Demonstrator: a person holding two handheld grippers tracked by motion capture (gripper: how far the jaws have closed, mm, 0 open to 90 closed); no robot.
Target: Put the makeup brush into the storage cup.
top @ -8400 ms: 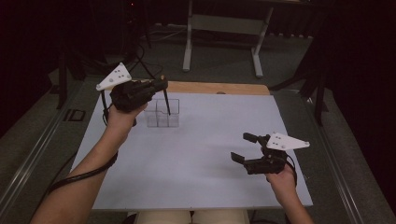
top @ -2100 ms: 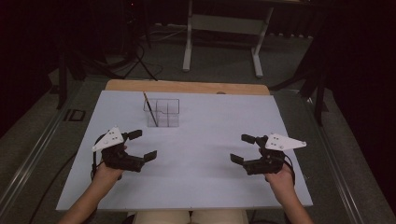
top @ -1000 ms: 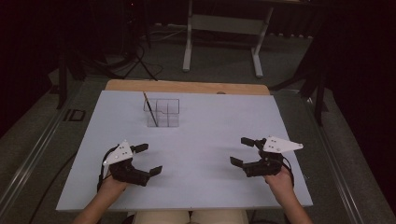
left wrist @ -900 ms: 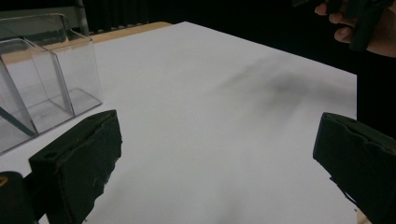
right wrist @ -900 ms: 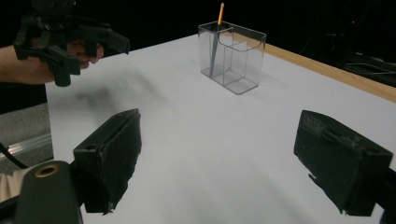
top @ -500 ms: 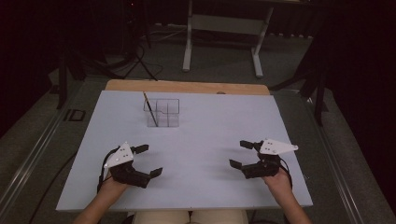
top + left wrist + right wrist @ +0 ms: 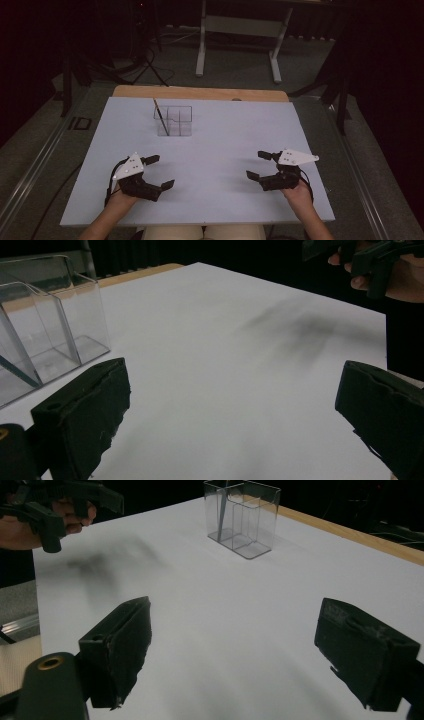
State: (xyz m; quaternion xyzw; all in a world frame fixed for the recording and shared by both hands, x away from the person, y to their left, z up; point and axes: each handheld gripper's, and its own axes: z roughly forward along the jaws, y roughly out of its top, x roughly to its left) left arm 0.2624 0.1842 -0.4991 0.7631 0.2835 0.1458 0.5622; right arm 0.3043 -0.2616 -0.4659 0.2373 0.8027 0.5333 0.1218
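1. Jaws of the left gripper stand spread wide with nothing between them; the left gripper view shows bare white board between the two black jaws
2. Jaws of the right gripper are likewise spread and empty; the right gripper view shows the same bare surface between them
3. Both grippers hover low over the near part of the white board, one toward each near corner, well apart from each other and from the work piece. The person's hands come in from the near edge
4. The clear compartmented organizer stands upright toward the far left of the board, just short of the wooden table edge
5. A thin dark stick, probably a pen or stirrer (too slim to tell which), leans tilted in the organizer's left compartments, top end pointing to the far left. Seen also in the right gripper view as a slanted dark line in the left cell
6. The remaining cells look empty; glare on the clear walls makes this uncertain
7. Judgement on progress: the stick sits inside the organizer and neither gripper holds anything, so the placing step reads as done
8. Nothing loose lies on the board for a further pick, so what is left appears to be little or nothing; the grippers look parked
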